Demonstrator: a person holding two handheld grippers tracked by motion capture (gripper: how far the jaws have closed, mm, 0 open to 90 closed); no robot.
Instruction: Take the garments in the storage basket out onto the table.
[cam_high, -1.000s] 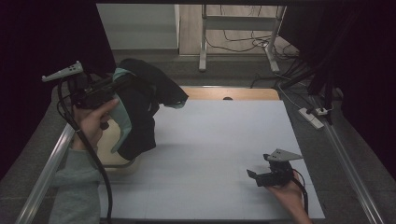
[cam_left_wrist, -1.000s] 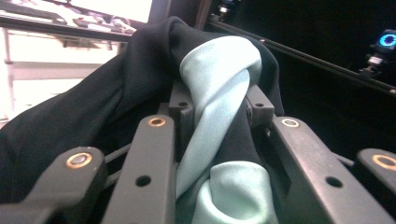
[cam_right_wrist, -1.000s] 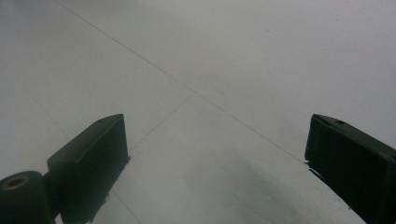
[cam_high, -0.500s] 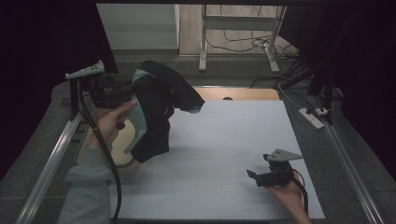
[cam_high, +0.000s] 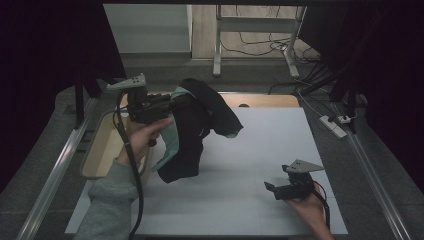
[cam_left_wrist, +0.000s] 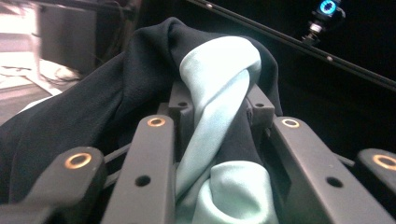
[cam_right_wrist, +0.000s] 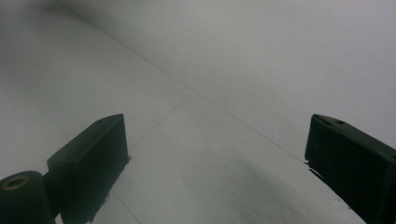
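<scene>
One large white sheet-covered table (cam_high: 250, 200) takes up most of the high view, with a shallow beige tray (cam_high: 102, 150) at its 9 o'clock edge. Over the last second the dark, soft cloth garment with a pale mint lining (cam_high: 192, 130) has travelled from above the tray toward 3 o'clock and risen, so that its lower end now hangs over the table's left part, clear of the tray. I judge this as the carry from tray to table, with the laying down not yet begun.

The garment's long axis runs nearly upright, tilted a little: the pinched top points to 12 o'clock and the loose hem to 6 o'clock, while one flap trails off toward 4 o'clock.

The left gripper (cam_high: 167, 106) has its jaws pressed together on a twisted fold of mint and dark cloth (cam_left_wrist: 219, 116). The right gripper (cam_high: 272, 189) has kept its place at the table's 5 o'clock corner, jaws spread wide on nothing, low above the bare sheet (cam_right_wrist: 224, 93).
</scene>
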